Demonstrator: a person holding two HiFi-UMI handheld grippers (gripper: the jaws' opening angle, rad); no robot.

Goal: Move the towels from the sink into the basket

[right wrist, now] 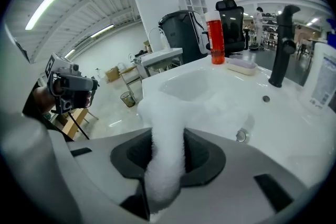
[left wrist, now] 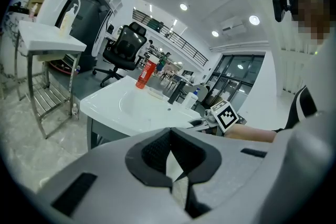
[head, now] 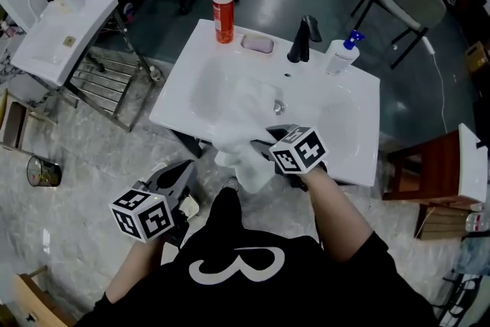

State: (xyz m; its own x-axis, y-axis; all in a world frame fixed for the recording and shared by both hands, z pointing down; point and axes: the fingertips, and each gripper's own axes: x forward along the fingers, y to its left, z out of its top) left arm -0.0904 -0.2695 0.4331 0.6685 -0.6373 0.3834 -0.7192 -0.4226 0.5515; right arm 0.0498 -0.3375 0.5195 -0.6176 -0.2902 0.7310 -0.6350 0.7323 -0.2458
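Note:
A white towel (head: pixel 243 140) spills out of the basin of the white sink (head: pixel 348 130) and hangs over its front edge. My right gripper (head: pixel 266 152) is at that front edge, shut on the towel. In the right gripper view a thick fold of towel (right wrist: pixel 164 128) runs down between the jaws of the right gripper (right wrist: pixel 166 159). My left gripper (head: pixel 181 174) hangs lower, to the left of the sink and close to my body. Its pads meet with nothing between them in the left gripper view (left wrist: pixel 170 157). No basket shows in any view.
On the sink's back rim stand an orange bottle (head: pixel 223 13), a soap dish (head: pixel 257 44), a black faucet (head: pixel 304 40) and a pump bottle (head: pixel 342 53). A second sink on a metal stand (head: pixel 63 33) is at the left. A wooden chair (head: pixel 427 174) is at the right.

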